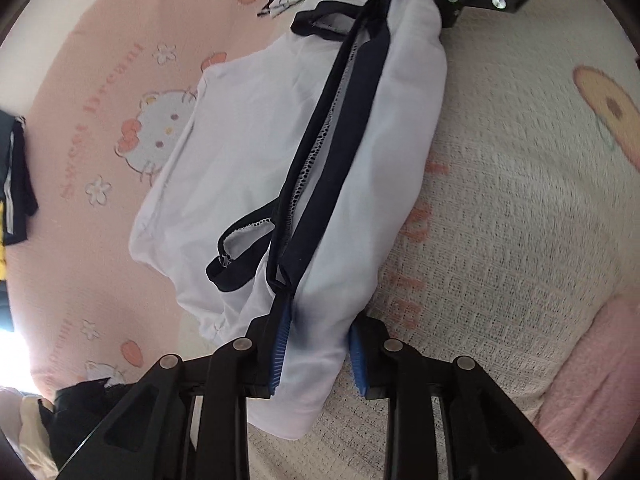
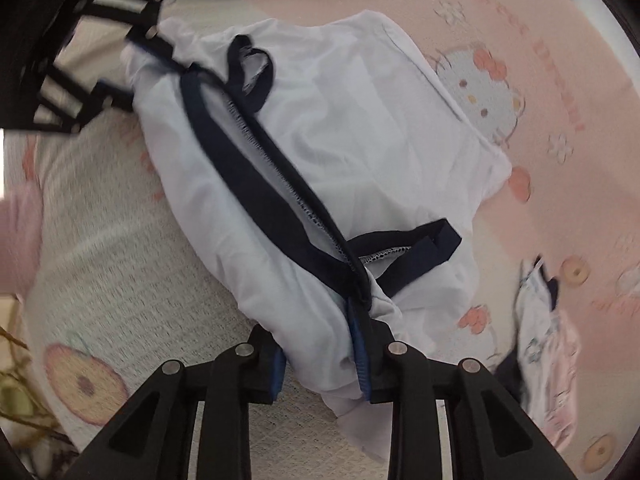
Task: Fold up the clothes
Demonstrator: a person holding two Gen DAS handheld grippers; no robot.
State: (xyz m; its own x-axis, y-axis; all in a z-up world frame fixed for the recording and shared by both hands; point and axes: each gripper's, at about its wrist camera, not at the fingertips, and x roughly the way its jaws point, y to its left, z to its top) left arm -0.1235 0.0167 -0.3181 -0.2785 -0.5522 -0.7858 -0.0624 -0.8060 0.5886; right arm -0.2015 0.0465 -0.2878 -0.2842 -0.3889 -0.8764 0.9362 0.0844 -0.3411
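Your left tool (image 1: pixel 316 354) and right tool (image 2: pixel 320 364) each pinch one end of the white shirt (image 1: pixel 248 160), stretched between them over the pink blanket (image 1: pixel 92 80). It looks doubled along its dark trim; further folds remain.

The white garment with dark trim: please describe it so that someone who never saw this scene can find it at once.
Look at the pink cartoon-cat bedspread. Stretched over it, held at opposite ends by the left gripper and the right gripper, is the white garment. Unlike the small printed cloth lying nearby, it is plain white with navy binding along its edges.
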